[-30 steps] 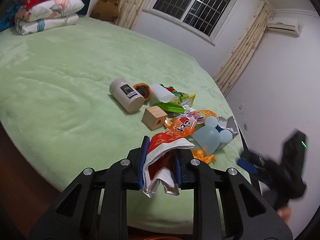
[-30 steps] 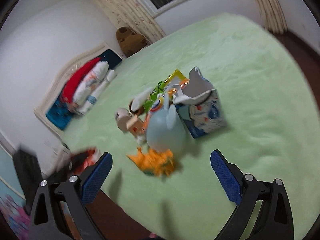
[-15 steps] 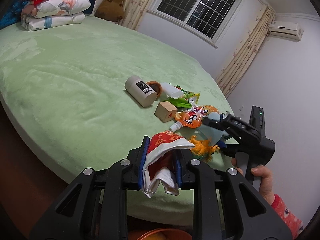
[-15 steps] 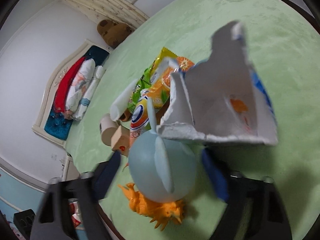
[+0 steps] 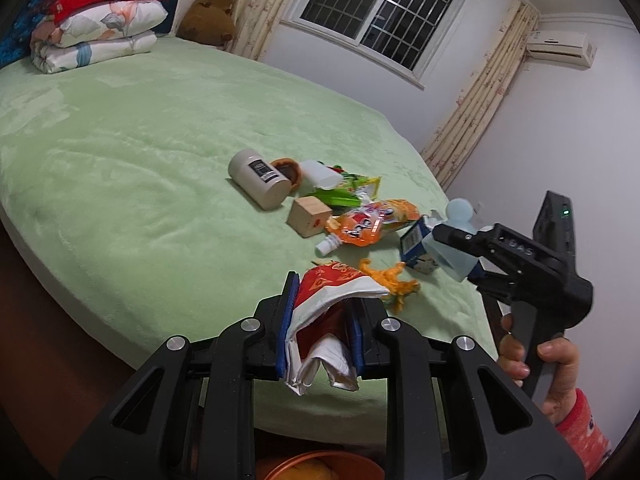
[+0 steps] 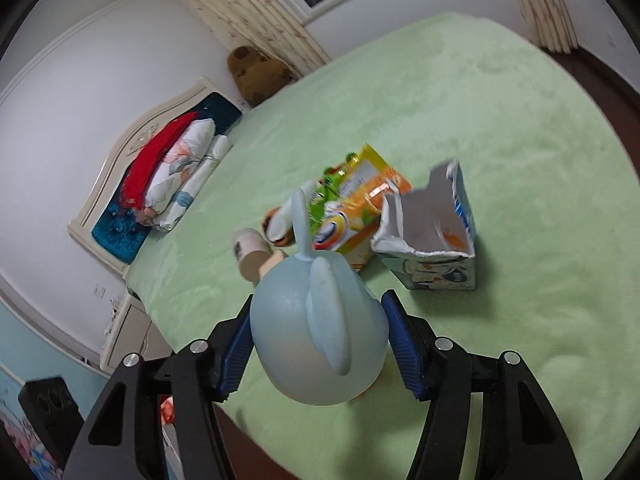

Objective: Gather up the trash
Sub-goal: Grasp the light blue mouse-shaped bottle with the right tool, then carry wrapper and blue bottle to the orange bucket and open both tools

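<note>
Left wrist view: left gripper (image 5: 320,332) clenched on a red-and-white wrapper (image 5: 332,304), above an orange bin (image 5: 320,466) at the bed's (image 5: 120,160) edge. Right wrist view: right gripper (image 6: 318,344), jaws just closed, grasps a pale-blue toy (image 6: 320,336), lifted clear of the bed; torn carton (image 6: 432,240) lies beyond.

Beyond the jaws a green-blanketed bed (image 5: 160,128) stretched to white walls (image 5: 560,140); a barred window (image 5: 380,4) showed dark between floral curtains (image 5: 472,128), an air conditioner (image 5: 560,46) mounted high right.
</note>
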Tool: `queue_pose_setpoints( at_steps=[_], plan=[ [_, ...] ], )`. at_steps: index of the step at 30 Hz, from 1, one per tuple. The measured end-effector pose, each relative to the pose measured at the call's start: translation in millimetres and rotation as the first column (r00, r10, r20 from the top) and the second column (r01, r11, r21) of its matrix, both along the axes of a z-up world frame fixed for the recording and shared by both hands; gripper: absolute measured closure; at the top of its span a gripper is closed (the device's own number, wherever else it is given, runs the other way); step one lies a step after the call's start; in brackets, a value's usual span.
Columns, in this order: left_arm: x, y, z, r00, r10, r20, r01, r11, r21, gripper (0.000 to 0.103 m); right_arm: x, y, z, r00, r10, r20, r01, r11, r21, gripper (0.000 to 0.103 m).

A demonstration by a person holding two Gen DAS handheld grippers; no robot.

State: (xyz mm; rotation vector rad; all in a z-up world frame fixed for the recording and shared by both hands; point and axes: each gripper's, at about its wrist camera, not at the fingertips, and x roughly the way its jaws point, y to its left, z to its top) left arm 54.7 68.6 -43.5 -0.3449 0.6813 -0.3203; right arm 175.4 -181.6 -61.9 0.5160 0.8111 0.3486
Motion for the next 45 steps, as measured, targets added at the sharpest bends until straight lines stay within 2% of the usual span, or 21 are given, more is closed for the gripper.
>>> queue_pose_setpoints(
  at_steps=[5,10,16,20,26,31,35,42,45],
  plan=[
    [-13,-15,13,0.999,-0.033,0.017,0.033,0.999,0.035,0.081,-38,-5,27,0.996,0.04,0.078,-0.032,0.994,-0.106,0.043],
    [-37,-36,15,0.994,-0.109,0.017,0.107,0.991,0.08,0.081,-88,-3,37,0.988,0.102,0.118,-0.07,0.965,-0.251,0.043],
    [-70,-70,-20,0.971,-0.222,-0.088,0.232,0.964,0.127,0.081,-149,-8,18,0.98,0.168,0.102,-0.123,0.929,-0.349,0.043],
    [-89,-85,-63,0.948,-0.254,-0.194,0.282,0.95,0.136,0.081,-184,-15,-15,0.983,0.178,0.034,-0.156,0.924,-0.351,0.043],
    [-105,-91,-126,0.91,-0.223,-0.351,0.282,0.951,0.128,0.081,-212,-9,-83,0.97,0.193,-0.146,-0.232,0.911,-0.341,0.043],
    [-116,-98,-172,0.865,-0.2,-0.461,0.283,0.952,0.118,0.081,-227,-4,-144,0.935,0.193,-0.298,-0.288,0.904,-0.317,0.043],
    [-121,-108,-211,0.808,-0.195,-0.556,0.303,0.947,0.108,0.081,-234,2,-184,0.888,0.203,-0.412,-0.34,0.894,-0.292,0.043],
    [-121,-122,-254,0.74,-0.158,-0.654,0.332,0.931,0.151,0.081,-234,8,-221,0.839,0.185,-0.512,-0.364,0.89,-0.274,0.042],
    [-128,-122,-259,0.728,-0.154,-0.668,0.334,0.93,0.15,0.08,-231,10,-225,0.83,0.182,-0.527,-0.364,0.893,-0.265,0.043]
  ],
)
